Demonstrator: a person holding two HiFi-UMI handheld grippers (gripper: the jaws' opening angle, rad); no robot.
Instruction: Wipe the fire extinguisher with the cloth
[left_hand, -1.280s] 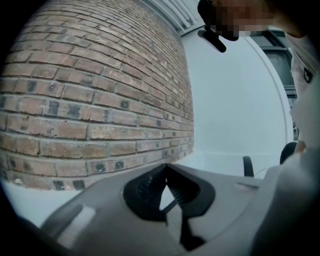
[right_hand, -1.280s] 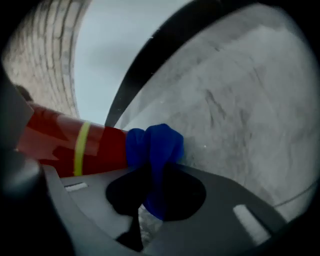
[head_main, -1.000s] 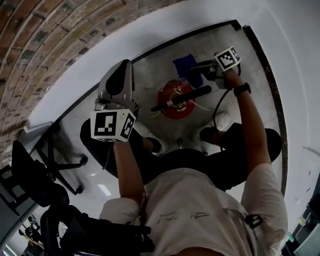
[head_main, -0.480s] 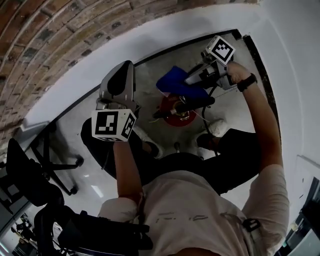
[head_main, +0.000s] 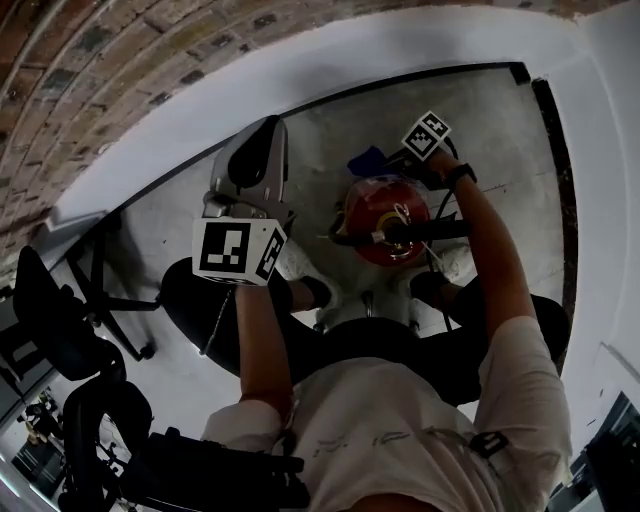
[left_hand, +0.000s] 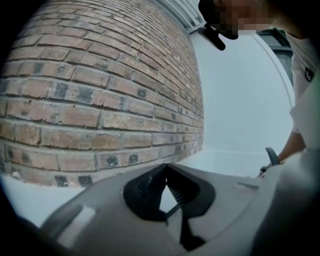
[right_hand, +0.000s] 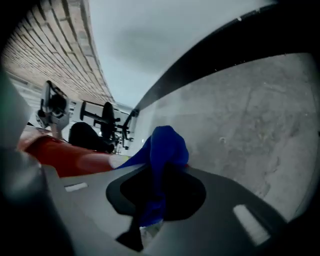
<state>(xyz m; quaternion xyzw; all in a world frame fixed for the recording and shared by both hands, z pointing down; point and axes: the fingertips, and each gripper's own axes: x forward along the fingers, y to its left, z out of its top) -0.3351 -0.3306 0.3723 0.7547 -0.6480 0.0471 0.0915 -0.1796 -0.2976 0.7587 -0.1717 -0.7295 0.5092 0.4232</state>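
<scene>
Two grippers, two jobs: our right gripper (right_hand: 159, 172) pinches the blue cloth (right_hand: 164, 145), apparently to drag it over the fire extinguisher (head_main: 385, 210), while our left gripper (left_hand: 165, 169), jaws pressed together on nothing, hangs aside toward the brick wall (left_hand: 100, 90). Seen from above, the extinguisher stands at 7 o'clock of the right gripper, the cloth at its 11 o'clock rim.

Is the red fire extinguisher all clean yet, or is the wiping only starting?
Done: the blue cloth is picked up, pinched in the right gripper's jaws. In hand: it is down by the fire extinguisher's red body, on the far side; contact can't be told. Left: probably most of the wiping, as nothing shows which parts are clean. The left gripper is up facing the brick wall, jaws together, empty.
</scene>
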